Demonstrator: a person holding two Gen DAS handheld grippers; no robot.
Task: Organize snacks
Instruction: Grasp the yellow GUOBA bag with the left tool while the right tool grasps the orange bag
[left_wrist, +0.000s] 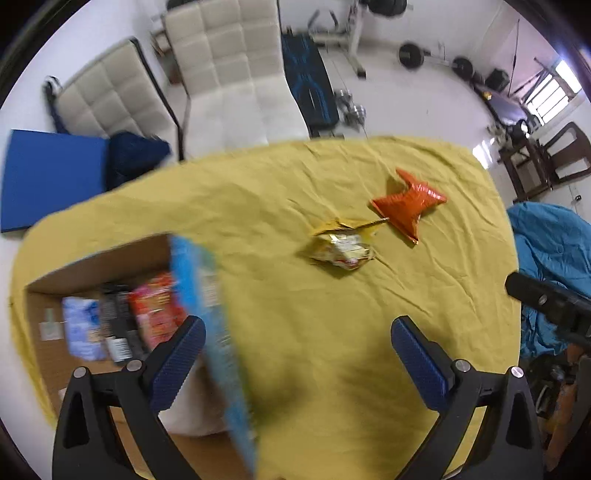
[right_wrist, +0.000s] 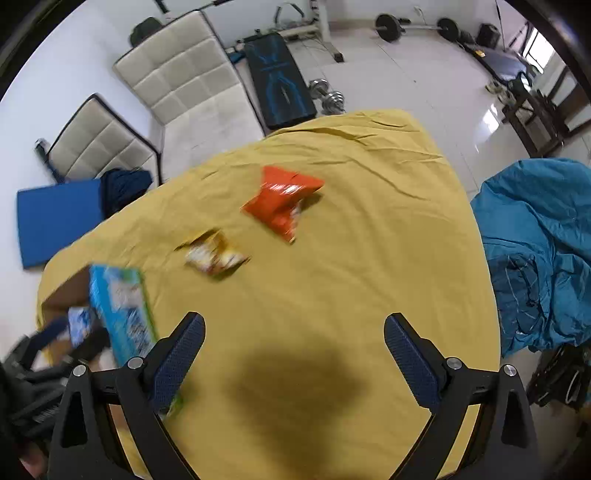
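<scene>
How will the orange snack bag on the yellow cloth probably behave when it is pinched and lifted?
The orange snack bag looks puffed, so probably light and squashy. Its glossy foil may slip between the fingers. Its pinched, crinkled corners suggest it will bend rather than stay stiff.

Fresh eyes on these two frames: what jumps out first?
The mustard-yellow tablecloth fills both views, with an orange snack bag and a yellow snack bag lying near its middle. At the left edge, a blue snack box stands tilted at the rim of a cardboard box already holding packets. Both grippers hover open.
</scene>
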